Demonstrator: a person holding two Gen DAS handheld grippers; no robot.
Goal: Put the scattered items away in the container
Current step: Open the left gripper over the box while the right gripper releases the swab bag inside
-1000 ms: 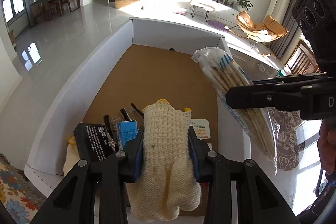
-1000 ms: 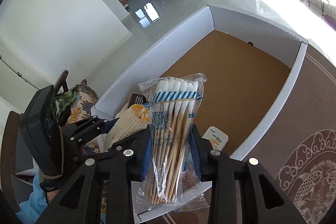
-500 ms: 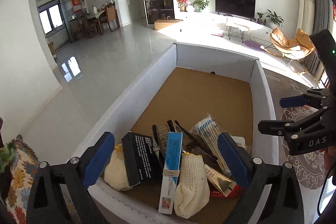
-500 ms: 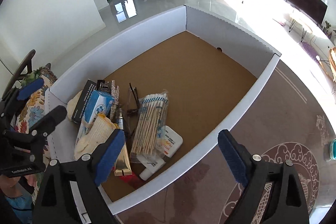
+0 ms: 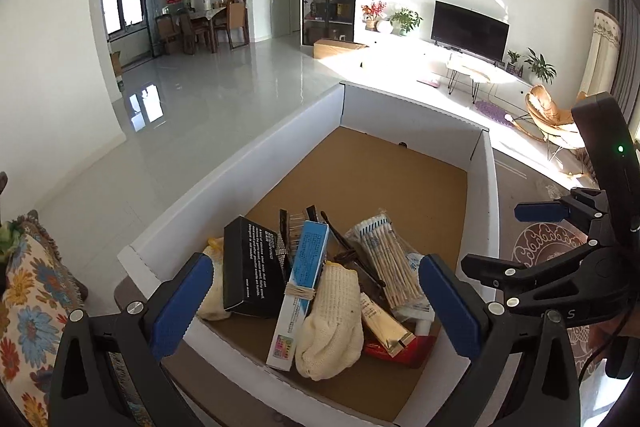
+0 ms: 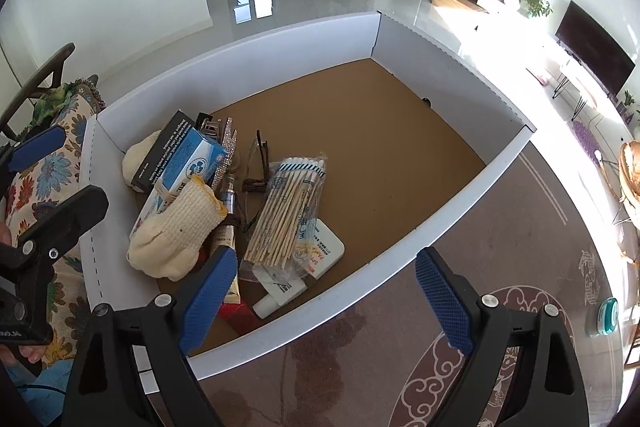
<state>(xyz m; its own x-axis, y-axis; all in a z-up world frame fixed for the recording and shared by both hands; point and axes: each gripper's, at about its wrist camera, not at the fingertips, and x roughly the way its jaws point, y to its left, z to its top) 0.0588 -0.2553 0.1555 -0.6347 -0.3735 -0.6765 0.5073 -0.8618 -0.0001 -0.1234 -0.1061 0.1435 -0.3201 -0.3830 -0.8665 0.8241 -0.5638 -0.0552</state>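
white cardboard box (image 6: 460, 203) with brown floor, seen from above. heaped in its near corner: knit glove (image 6: 180, 227), bag of cotton swabs (image 6: 288, 203) just beside the glove, blue carton (image 6: 188, 163) and black carton (image 6: 160, 151) behind the glove, tubes partly buried under the heap. left gripper (image 5: 316, 303) spread wide and empty, above the box's near corner; right gripper (image 6: 320, 299) likewise wide and empty, over the box's near wall.
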